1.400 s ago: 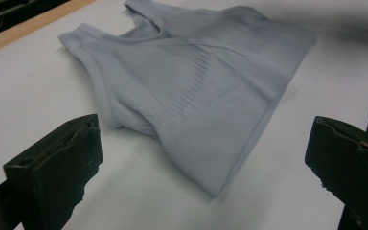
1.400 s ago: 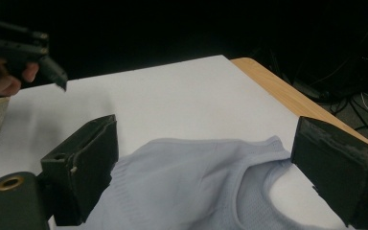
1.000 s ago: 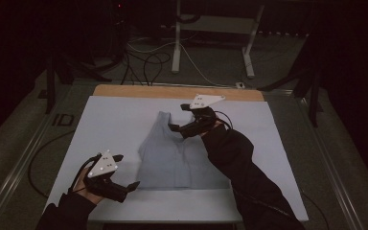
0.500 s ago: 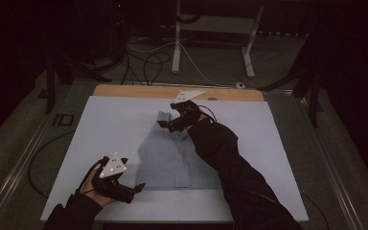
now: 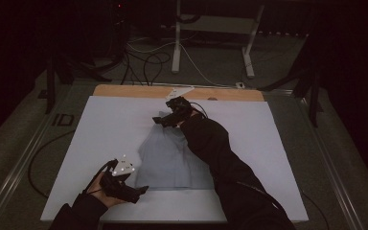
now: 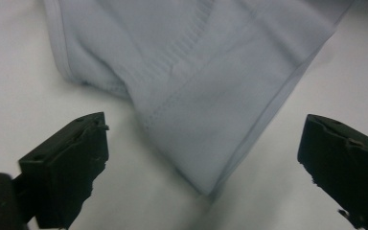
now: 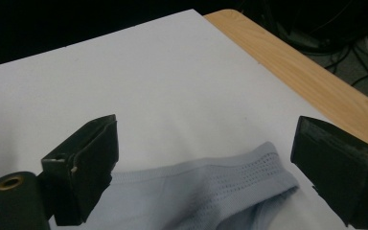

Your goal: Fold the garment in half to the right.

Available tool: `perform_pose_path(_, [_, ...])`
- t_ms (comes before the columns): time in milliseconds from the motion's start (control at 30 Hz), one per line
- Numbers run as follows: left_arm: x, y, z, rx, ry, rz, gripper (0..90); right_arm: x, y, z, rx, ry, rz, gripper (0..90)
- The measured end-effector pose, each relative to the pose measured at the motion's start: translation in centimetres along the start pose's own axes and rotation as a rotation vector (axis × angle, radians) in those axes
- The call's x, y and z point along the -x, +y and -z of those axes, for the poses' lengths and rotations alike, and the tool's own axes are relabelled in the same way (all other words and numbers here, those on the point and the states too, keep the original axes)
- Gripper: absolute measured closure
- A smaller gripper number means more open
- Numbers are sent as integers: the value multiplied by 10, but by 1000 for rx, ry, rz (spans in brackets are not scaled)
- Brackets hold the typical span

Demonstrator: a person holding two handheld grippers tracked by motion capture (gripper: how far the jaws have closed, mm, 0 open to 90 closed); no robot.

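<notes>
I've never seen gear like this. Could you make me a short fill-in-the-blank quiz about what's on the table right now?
1. The folded garment lying on the white sheet is pale ____.
2. Both the left gripper and the right gripper have their jaws ____.
3. The bare strip of table at the far edge is made of ____.

Missing words: blue; open; wood

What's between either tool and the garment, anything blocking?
Nothing visible. Left tool is open, the light-blue garment corner lying between its jaws. Right tool is open over the ribbed edge; bare white sheet around.
</notes>
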State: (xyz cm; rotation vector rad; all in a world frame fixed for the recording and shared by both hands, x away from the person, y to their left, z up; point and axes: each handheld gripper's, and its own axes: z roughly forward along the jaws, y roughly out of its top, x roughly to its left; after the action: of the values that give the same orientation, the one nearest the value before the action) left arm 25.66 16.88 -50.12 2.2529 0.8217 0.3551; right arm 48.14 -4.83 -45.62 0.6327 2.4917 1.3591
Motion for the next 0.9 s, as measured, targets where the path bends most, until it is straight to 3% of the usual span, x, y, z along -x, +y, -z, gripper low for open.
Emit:
perform_pose_path(167, [0,-5,-8,-43,14,-14,148,2,-2,-11,-31,-9,-10,93])
perform_pose_path(433, [-4,-8,-20,-95,29,-19,203,6,-7,-27,-52,-5,-35,92])
perform_pose_path(600, [-6,-10,-26,-117,19,-9,312,7,-7,-38,-66,-8,-36,93])
perform_pose_path(733, [-7,-10,-27,-113,2,2,330,8,-7,-40,-73,-7,-36,93])
perform_pose_path(900, [-7,-8,-29,-121,-21,5,420,9,-7,-43,-79,-2,-51,93])
